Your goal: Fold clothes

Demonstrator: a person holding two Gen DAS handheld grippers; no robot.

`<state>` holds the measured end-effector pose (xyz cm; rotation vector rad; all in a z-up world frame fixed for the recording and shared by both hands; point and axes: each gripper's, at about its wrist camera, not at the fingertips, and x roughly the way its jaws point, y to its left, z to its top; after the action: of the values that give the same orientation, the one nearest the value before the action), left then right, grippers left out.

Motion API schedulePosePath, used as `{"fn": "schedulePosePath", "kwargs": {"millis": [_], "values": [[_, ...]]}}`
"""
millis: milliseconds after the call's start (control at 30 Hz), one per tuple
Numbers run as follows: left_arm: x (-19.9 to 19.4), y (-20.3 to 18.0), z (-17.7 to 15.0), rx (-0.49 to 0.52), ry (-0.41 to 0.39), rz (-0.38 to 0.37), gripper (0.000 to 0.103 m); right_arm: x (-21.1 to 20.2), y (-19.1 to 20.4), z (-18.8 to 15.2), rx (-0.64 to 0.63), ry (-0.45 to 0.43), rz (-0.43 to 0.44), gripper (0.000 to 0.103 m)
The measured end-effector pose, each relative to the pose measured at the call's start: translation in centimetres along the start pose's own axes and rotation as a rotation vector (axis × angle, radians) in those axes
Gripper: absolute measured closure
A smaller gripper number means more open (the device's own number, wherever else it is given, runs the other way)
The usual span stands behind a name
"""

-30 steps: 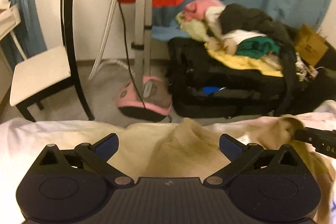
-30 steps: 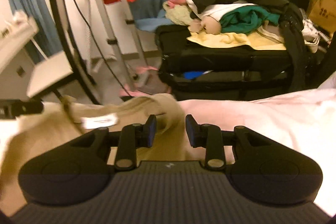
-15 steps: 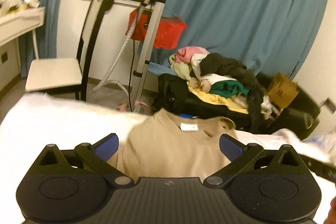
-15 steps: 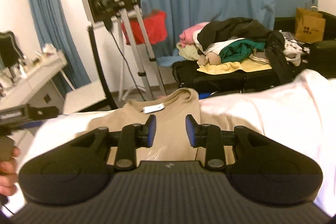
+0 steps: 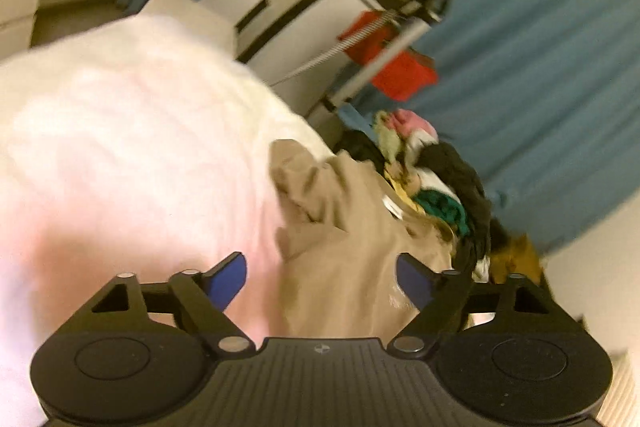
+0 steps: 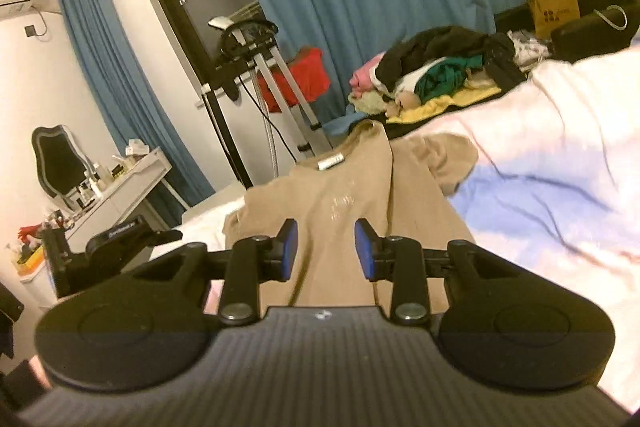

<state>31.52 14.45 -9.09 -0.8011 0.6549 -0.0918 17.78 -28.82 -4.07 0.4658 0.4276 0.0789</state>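
Tan shirt (image 6: 344,195) flat on white bed (image 6: 560,163) for folding; left gripper (image 5: 320,279) wide, closing, empty; right gripper (image 6: 325,247) narrow, gripping nothing.

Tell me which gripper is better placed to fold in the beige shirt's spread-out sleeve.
Right, probably. The spread sleeve lies on the right gripper's side of the beige shirt; the left gripper, jaws closing on nothing, sits by the shirt's opposite edge.

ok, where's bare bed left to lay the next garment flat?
Free: white sheet right of the tan shirt, out to the bed edge. A narrower strip lies left of the shirt, beside the left tongs. Crowded: the clothes pile beyond the bed.
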Motion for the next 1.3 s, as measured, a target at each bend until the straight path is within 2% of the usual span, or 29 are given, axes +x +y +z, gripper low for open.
{"fn": "schedulePosePath", "kwargs": {"millis": [33, 67, 100, 167, 267, 367, 467, 533, 567, 600, 633, 733, 833, 933, 967, 1033, 1067, 1133, 1167, 1233, 1300], "values": [[0.7, 0.7, 0.2, -0.039, -0.009, -0.005, 0.028, 0.6, -0.6, -0.3, 0.012, 0.010, 0.001, 0.068], [1.6, 1.4, 0.3, -0.080, -0.019, -0.011, 0.033, 1.2, -1.2, -0.6, 0.026, 0.023, 0.003, 0.067], [2.4, 2.1, 0.4, -0.120, -0.029, -0.018, 0.043, 1.6, -1.8, -1.0, 0.035, 0.033, 0.008, 0.067], [4.4, 3.3, 0.7, -0.200, -0.059, -0.032, 0.049, 2.7, -3.2, -1.8, 0.059, 0.052, 0.014, 0.067], [8.3, 4.3, 1.3, -0.282, -0.087, -0.047, 0.048, 4.7, -5.4, -2.4, 0.122, 0.088, 0.014, 0.067], [12.5, 4.6, 2.2, -0.318, -0.082, -0.056, 0.032, 6.6, -6.8, -2.3, 0.164, 0.095, 0.022, 0.067], [15.4, 3.9, 3.4, -0.279, -0.101, -0.037, 0.034, 8.6, -7.7, -2.4, 0.175, 0.101, 0.019, 0.067], [16.8, 3.1, 4.6, -0.224, -0.103, -0.005, 0.055, 10.1, -8.3, -2.4, 0.185, 0.120, 0.015, 0.067], [17.4, 2.6, 5.4, -0.188, -0.094, 0.031, 0.092, 10.8, -8.5, -2.5, 0.187, 0.134, 0.013, 0.067], [17.9, 2.4, 6.3, -0.158, -0.086, 0.049, 0.100, 11.2, -8.8, -2.4, 0.192, 0.140, 0.008, 0.067], [18.2, 2.2, 7.4, -0.120, -0.086, 0.068, 0.101, 11.6, -9.1, -2.4, 0.200, 0.141, 0.001, 0.067], [17.2, 1.0, 10.5, 0.024, -0.136, 0.126, 0.101, 12.4, -9.9, -2.1, 0.223, 0.141, -0.005, 0.067], [14.9, -0.2, 13.0, 0.111, -0.233, 0.191, 0.101, 12.7, -10.1, -1.9, 0.233, 0.134, -0.001, 0.067], [13.8, -0.9, 14.8, 0.191, -0.338, 0.322, 0.101, 12.8, -9.9, -2.0, 0.220, 0.133, -0.008, 0.067], [14.1, -0.8, 14.9, 0.213, -0.346, 0.374, 0.101, 12.9, -9.8, -2.1, 0.212, 0.136, -0.014, 0.067], [14.8, -0.2, 14.7, 0.236, -0.320, 0.453, 0.098, 12.8, -9.6, -2.1, 0.191, 0.137, -0.021, 0.067], [14.8, 0.3, 14.5, 0.218, -0.300, 0.458, 0.096, 12.7, -9.4, -2.1, 0.177, 0.135, -0.024, 0.067], [14.4, 1.1, 14.0, 0.168, -0.268, 0.451, 0.084, 12.5, -8.9, -2.1, 0.147, 0.128, -0.028, 0.067], [14.1, 1.3, 13.8, 0.153, -0.251, 0.449, 0.073, 12.3, -8.6, -2.1, 0.131, 0.123, -0.029, 0.067], [11.7, 1.4, 12.9, 0.166, -0.197, 0.419, 0.066, 12.1, -8.2, -2.0, 0.109, 0.120, -0.022, 0.067], [9.1, 1.4, 11.9, 0.186, -0.141, 0.384, 0.055, 11.9, -7.7, -2.0, 0.097, 0.118, -0.011, 0.067]]}}
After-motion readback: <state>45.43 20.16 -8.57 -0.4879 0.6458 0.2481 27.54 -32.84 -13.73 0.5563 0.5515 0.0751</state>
